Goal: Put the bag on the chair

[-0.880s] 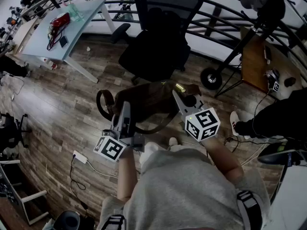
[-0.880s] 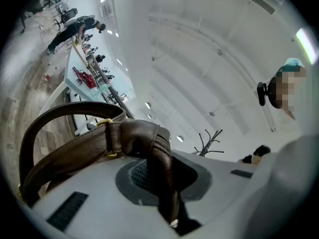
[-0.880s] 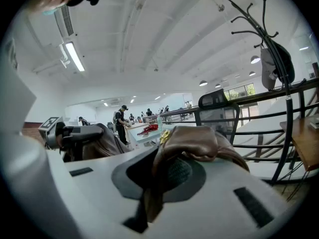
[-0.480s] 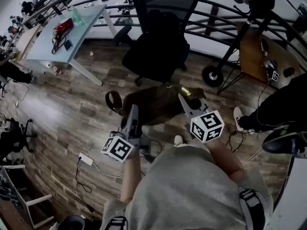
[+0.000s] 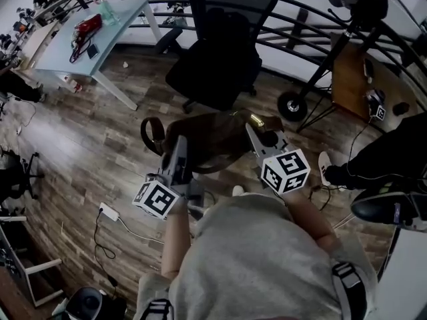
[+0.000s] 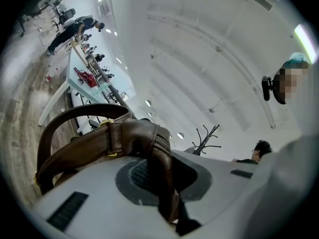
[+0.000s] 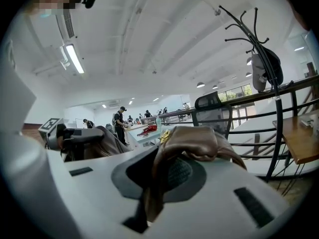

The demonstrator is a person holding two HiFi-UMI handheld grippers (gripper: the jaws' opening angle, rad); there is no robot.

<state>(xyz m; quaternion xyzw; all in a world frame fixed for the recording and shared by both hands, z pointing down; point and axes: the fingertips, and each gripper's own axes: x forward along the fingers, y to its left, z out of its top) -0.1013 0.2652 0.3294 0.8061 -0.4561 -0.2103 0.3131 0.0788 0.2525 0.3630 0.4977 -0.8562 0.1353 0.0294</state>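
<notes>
1. While we carry the load with both tools, our left gripper (image 5: pixel 179 153) has its jaws pressed together on a fold of brown leather at the left end of the bag (image 5: pixel 213 135). A strap loop (image 5: pixel 152 135) hangs just left of its tips.
2. Between the two tools, the bag stretches from one set of tips to the other, slung just ahead of them. We judge it lifted off the wooden floor (image 5: pixel 100 132).
3. Our right gripper (image 5: pixel 253 131) is likewise closed, pinching a bunched brown fold at the bag's right end, just beside a gold fitting (image 5: pixel 252 120).
4. Ahead of both sets of tips, beyond the bag and apart from it, stands the black office chair (image 5: pixel 217 65). Its seat is too dark for us to read in detail.
5. We judge the step in hand to be the carry: the bag is gripped at both ends and is not yet on the chair.
6. The next move calls for both tools to travel forward together, keeping the bag level. It should rise above the seat's front edge and settle onto the seat before either pair of jaws lets go. The hanging strap loop could snag an armrest on the way.
</notes>
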